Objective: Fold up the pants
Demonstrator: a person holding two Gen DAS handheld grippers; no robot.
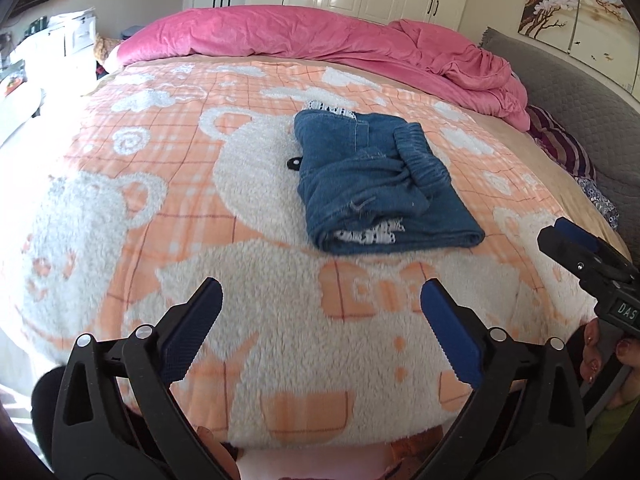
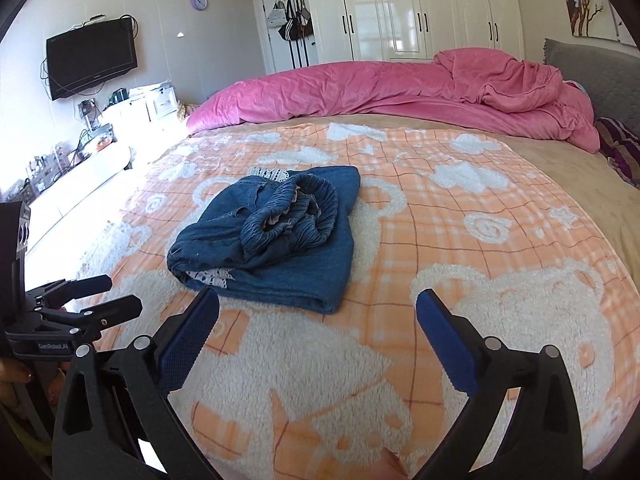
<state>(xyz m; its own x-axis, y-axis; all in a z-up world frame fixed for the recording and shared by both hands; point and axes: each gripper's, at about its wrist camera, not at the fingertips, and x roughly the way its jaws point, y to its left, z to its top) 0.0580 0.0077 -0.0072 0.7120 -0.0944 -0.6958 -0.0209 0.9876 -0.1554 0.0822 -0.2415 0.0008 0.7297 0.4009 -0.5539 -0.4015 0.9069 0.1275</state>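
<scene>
Blue denim pants [image 1: 372,184] lie folded into a small bundle on the orange-and-white fleece blanket [image 1: 160,184], with white lace trim showing at the near and far ends. They also show in the right wrist view [image 2: 272,236], elastic waistband on top. My left gripper [image 1: 320,304] is open and empty, held back from the bundle's near edge. My right gripper [image 2: 316,312] is open and empty, just short of the bundle's near fold. It also shows in the left wrist view [image 1: 576,248] at the right edge, and the left gripper shows in the right wrist view [image 2: 116,292] at the left edge.
A pink duvet [image 1: 320,36] is bunched along the far side of the bed. A grey headboard [image 1: 580,92] and striped pillow [image 1: 560,140] are at the right. White wardrobes [image 2: 420,8] stand behind, and a wall TV [image 2: 92,60] hangs at left.
</scene>
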